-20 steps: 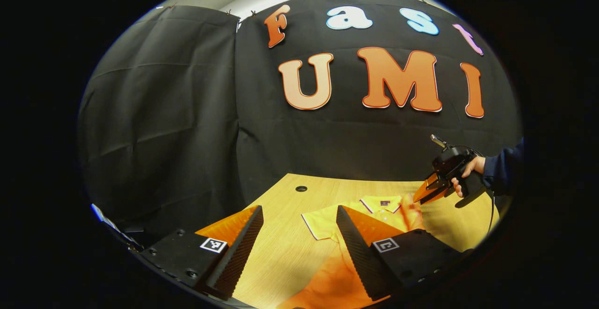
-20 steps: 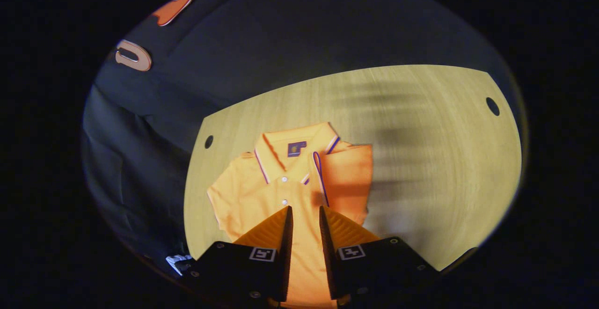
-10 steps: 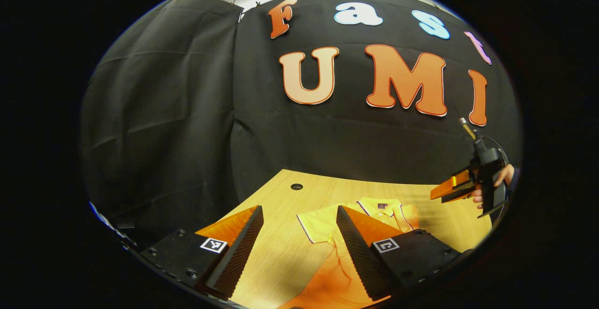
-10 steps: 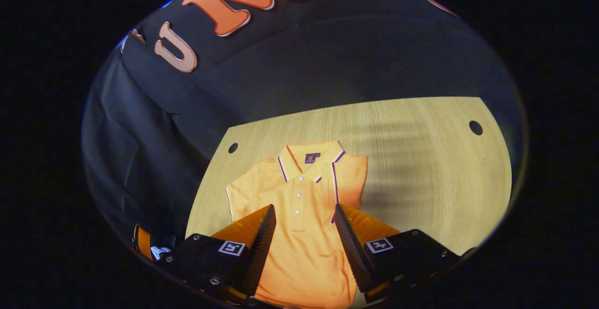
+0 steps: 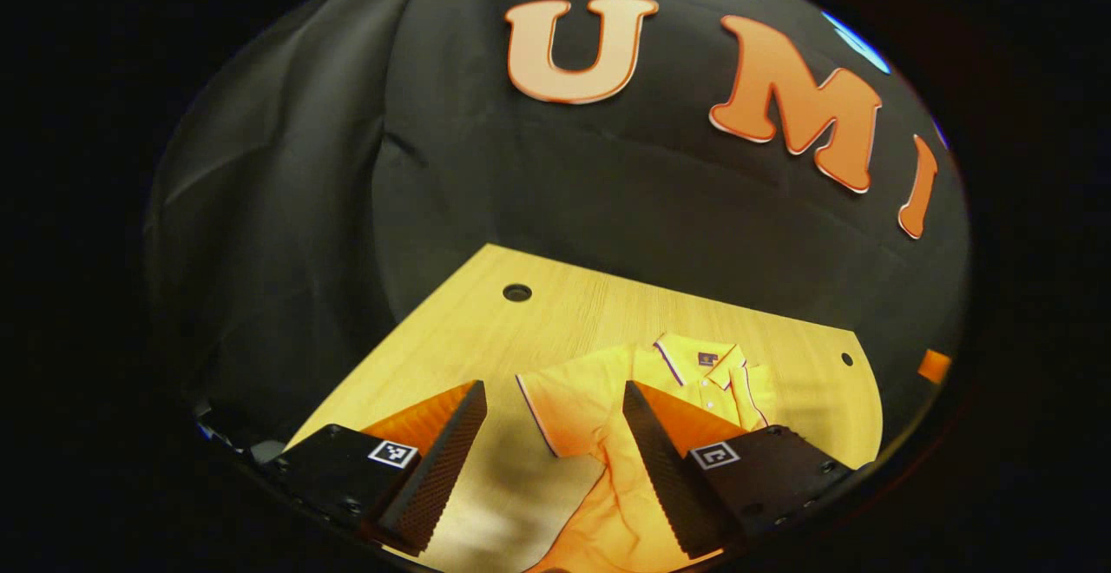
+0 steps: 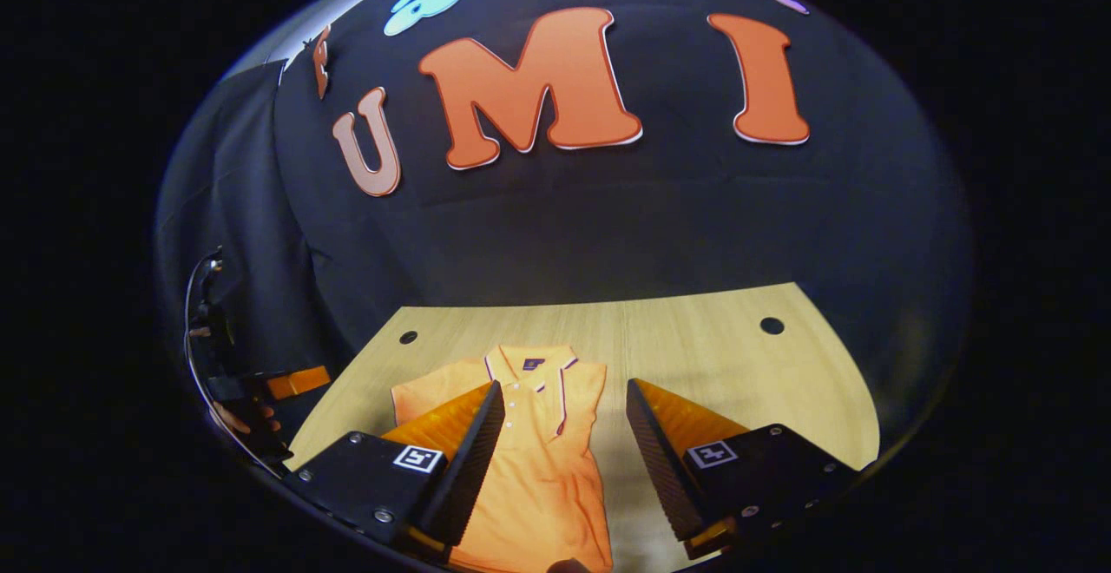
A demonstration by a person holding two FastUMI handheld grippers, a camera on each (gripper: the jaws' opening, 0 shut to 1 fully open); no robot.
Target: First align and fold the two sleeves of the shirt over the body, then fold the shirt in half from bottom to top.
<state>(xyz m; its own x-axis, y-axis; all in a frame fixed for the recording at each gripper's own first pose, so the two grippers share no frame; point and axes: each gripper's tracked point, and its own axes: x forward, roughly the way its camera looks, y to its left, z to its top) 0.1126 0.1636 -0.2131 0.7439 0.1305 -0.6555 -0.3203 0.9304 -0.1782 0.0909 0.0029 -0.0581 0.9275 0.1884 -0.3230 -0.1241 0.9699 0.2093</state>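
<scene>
Left gripper view: the left gripper point(image 5: 555, 460) is hovering above the pale wooden table point(image 5: 451, 339), fingers spread wide and gripping nothing. Between and beyond them, the orange short-sleeved polo shirt with striped collar point(image 5: 608, 399) is lying flat on the table, one sleeve point(image 5: 555, 399) sticking out sideways, the other sleeve point(image 5: 757, 391) lying folded over the body.

Right gripper view: the right gripper point(image 6: 560, 460) is likewise hanging with fingers parted and empty above the shirt's lower body, collar point(image 6: 529, 363) pointing toward the far wall. At far left, a hand point(image 6: 239, 421) is holding the left gripper.

Dim booth, warm overhead glow, sharp focus, fisheye-bent edges.
</scene>
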